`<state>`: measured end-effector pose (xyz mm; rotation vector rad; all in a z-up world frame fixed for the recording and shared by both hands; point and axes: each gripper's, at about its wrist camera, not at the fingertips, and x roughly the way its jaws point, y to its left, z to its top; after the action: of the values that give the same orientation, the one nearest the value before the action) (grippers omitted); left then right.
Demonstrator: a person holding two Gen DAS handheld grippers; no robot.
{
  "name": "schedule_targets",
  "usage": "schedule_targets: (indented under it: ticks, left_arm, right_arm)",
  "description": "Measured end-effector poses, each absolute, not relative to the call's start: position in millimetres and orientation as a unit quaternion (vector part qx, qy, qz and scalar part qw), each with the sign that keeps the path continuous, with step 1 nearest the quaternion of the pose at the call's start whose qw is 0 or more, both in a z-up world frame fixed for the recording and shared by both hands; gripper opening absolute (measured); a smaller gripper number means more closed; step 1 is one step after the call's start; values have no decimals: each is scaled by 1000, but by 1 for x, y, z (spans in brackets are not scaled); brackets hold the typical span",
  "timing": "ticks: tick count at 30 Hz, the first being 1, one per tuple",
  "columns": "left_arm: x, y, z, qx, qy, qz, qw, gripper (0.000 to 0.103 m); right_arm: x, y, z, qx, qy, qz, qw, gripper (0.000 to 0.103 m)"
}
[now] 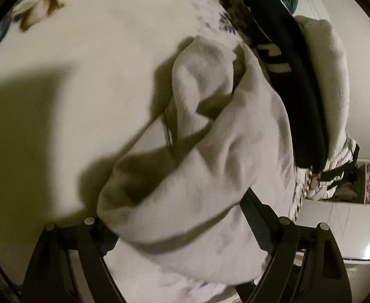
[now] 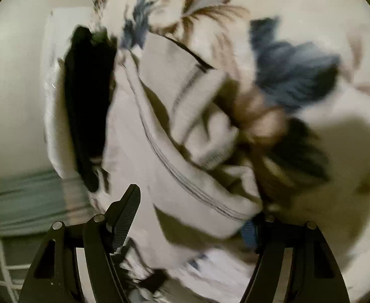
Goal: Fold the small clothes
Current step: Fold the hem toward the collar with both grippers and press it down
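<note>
A pale grey garment (image 1: 210, 156) lies crumpled on a white floral bedspread (image 1: 83, 75). My left gripper (image 1: 182, 227) has its fingers spread wide, and the garment's bulk fills the space between them. In the right wrist view the same garment (image 2: 159, 139) with dark stitched seams lies bunched. My right gripper (image 2: 192, 217) is open too, its left finger (image 2: 124, 217) bare beside the cloth and its right finger mostly hidden under a fold. The right view is blurred.
A folded black garment with white lettering (image 1: 286, 75) lies on a white folded pile (image 1: 328, 75) at the bed's right edge; both also show in the right view (image 2: 89, 101). A white shelf unit with clothes (image 1: 356, 189) stands beyond the bed.
</note>
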<state>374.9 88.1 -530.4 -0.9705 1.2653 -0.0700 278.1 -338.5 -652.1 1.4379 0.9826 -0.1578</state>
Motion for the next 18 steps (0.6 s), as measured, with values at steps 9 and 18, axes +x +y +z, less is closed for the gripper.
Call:
schedule_targets:
  ticks: [9, 18]
  left_arm:
    - [394, 69, -518, -424, 521, -25, 741, 21]
    - [348, 83, -495, -413, 525, -28, 743, 18]
  right_arm:
    - [299, -340, -664, 657, 391, -70, 641, 27]
    - [288, -340, -633, 606, 442, -68, 658, 17]
